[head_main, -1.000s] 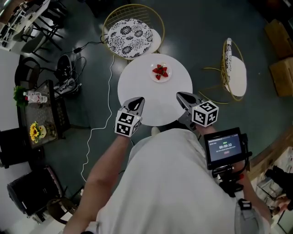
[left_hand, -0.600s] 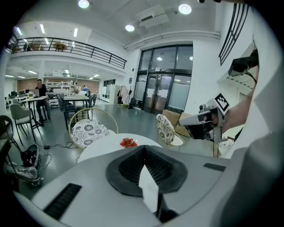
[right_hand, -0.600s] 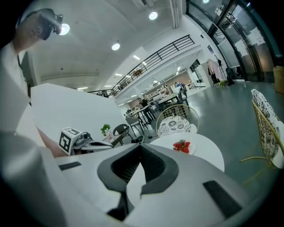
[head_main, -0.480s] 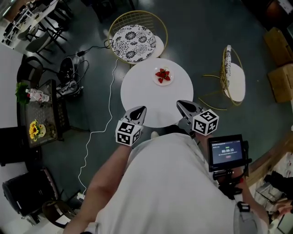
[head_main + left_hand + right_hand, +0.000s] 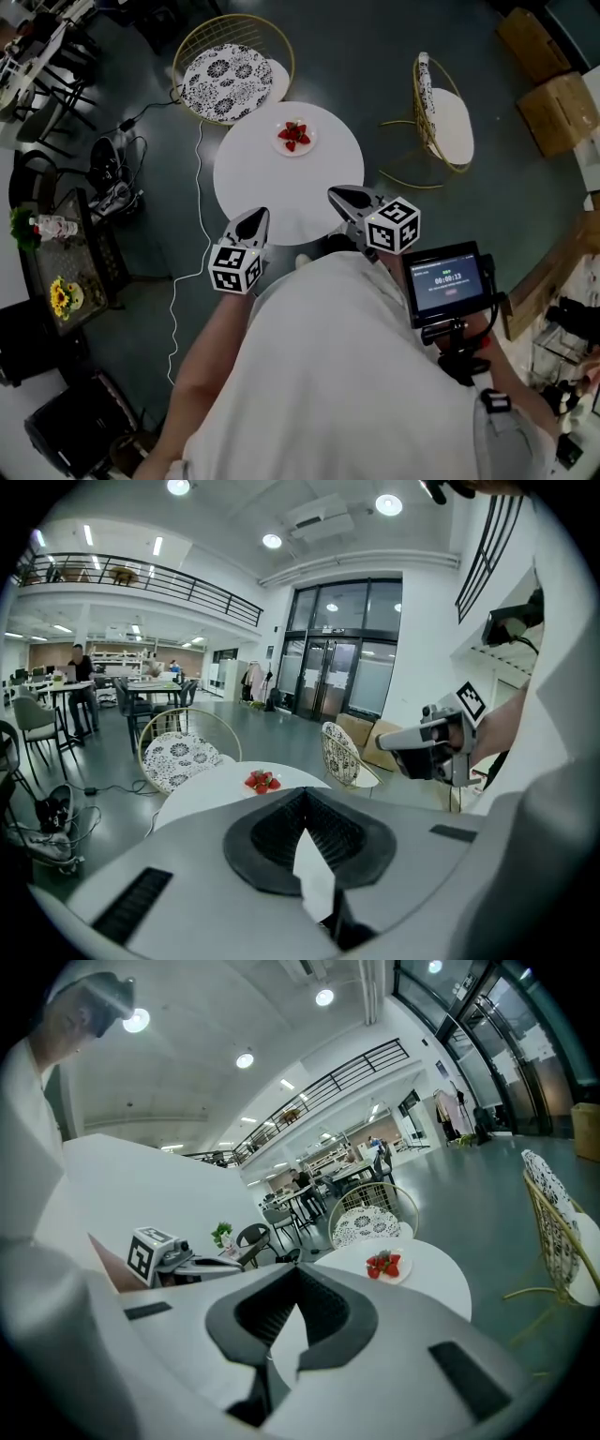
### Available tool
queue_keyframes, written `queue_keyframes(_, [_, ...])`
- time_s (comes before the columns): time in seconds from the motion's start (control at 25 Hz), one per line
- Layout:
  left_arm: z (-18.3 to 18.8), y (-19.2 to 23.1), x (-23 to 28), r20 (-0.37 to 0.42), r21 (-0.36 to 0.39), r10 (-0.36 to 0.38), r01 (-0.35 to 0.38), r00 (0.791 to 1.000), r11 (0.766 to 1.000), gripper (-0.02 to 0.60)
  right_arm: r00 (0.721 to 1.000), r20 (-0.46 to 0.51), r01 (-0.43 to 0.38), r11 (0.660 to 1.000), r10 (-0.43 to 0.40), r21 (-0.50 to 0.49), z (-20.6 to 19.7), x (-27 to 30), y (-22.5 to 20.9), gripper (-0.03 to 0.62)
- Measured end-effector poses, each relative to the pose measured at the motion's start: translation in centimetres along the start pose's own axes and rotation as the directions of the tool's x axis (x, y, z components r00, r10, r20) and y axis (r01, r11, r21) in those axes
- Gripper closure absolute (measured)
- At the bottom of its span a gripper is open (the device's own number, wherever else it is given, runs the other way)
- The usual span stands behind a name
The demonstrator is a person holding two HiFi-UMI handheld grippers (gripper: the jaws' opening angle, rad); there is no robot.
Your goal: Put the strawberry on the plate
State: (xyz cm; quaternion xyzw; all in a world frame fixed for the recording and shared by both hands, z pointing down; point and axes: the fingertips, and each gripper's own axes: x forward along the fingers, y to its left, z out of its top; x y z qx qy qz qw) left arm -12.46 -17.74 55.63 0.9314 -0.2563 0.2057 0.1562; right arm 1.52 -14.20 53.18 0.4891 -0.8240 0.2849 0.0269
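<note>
The strawberries (image 5: 294,136) lie on the plate (image 5: 278,138) at the desk's (image 5: 248,178) far side, well apart from the left tongs (image 5: 253,217) and right tongs (image 5: 339,195), both closed on nothing; the task appears complete, so disturb nothing.

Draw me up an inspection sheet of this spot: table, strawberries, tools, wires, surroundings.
Surface: round white table, bare except for the plate.
Job's things: strawberries lie on the plate, at the table's far side.
Clutter: nothing seen on the table.
Grippers: left gripper and right gripper by the table's near edge, jaws together, holding nothing.
Cables: white cable across the floor, left of the table.
Surroundings: patterned-cushion chair, second wire chair, cardboard boxes.
</note>
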Motion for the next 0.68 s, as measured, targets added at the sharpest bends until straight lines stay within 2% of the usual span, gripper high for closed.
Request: queue_keyframes(0.68, [0.4,-1.0,1.6,-0.014,0.026,-0.055,0.055,0.998,0.998,0.574,0.999,0.007,0.035,0.999,-0.036,0.02,-0.3,-0.6,-0.8,0.586])
